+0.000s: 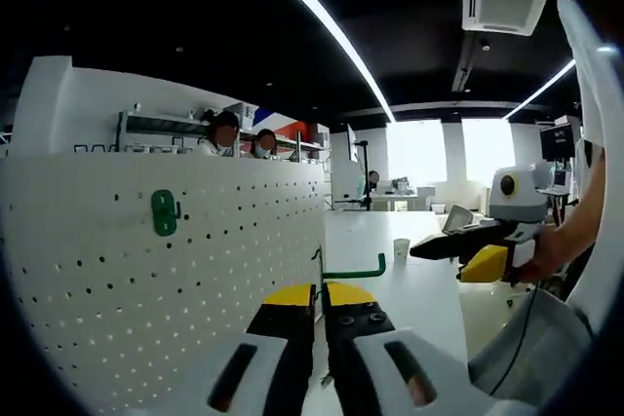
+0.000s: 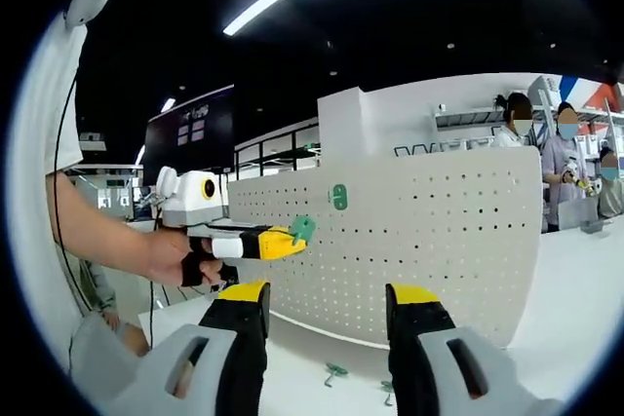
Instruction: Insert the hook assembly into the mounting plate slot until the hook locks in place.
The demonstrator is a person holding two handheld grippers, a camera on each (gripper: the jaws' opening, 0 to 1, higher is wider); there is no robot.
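Showing: one pegboard [image 2: 409,241], one green plate [image 2: 337,196] mounted on it, one green hook [image 1: 356,271], two small green pieces [image 2: 335,371] lying on the table [image 2: 575,280], one cup [image 1: 401,247]

Pegboard [image 2: 409,241] upright on the table [image 2: 585,270], one hook [image 2: 337,196] on it, others [image 2: 335,371] at its foot.

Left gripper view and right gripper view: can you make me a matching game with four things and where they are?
Things:
1 green hook
2 green plate
3 paper cup
4 right gripper

Places or states:
A standing on the white table
B fixed on the pegboard
C open, holding nothing
D pinched in the left gripper

Pairs: 1-D, 2-B, 3-A, 4-C
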